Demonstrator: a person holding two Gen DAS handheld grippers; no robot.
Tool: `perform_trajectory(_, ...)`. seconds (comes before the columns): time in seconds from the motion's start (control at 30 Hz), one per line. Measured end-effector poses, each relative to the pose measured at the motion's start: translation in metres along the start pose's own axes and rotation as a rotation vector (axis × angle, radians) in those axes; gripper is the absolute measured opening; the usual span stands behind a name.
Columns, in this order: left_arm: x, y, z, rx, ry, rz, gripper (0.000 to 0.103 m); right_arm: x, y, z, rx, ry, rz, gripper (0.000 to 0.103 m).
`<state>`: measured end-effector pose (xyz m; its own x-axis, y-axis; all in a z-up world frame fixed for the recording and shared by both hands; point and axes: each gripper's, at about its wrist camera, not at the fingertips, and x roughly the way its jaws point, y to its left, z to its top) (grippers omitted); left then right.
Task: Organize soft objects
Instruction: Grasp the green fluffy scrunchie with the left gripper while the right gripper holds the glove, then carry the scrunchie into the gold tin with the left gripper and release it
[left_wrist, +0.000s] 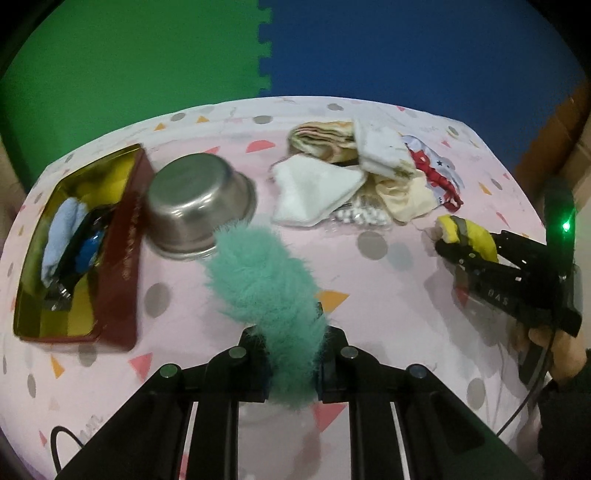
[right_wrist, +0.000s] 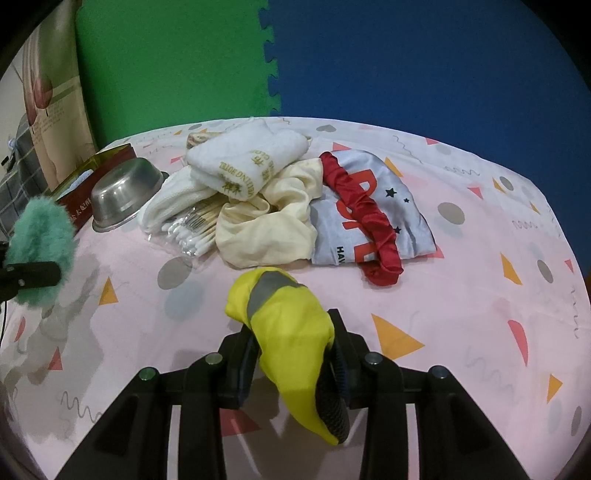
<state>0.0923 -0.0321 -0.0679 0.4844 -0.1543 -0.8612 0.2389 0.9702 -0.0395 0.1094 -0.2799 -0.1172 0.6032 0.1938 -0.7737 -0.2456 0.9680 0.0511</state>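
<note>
My left gripper is shut on a teal fluffy piece and holds it above the table; it also shows in the right wrist view. My right gripper is shut on a yellow cloth with a grey stripe, seen in the left wrist view at the right. A pile of soft things lies at the back: a white towel, a cream cloth, a grey printed cloth and a red scrunchie.
A red tin box at the left holds a light blue cloth and dark items. A steel bowl lies tipped next to it. A bag of cotton swabs lies by the pile. The pink patterned tablecloth covers the table.
</note>
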Motion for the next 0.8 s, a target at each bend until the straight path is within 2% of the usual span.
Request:
perform_trajectory(0.33,-0.021,0.053,-0.019,-0.061,-0.034,0.077,0.015,0.001,0.003,0.001,-0.013,0.003,-0.016,0.037)
perform_trajectory(0.57,-0.037,0.088,-0.022,-0.090,-0.069,0.138,0.015,0.002,0.007,0.001,-0.025,0.007,-0.030,0.037)
perform_trajectory(0.8,-0.043,0.123,-0.017,-0.154,-0.080,0.162,0.015,0.002,0.007,0.001,-0.026,0.008,-0.036,0.037)
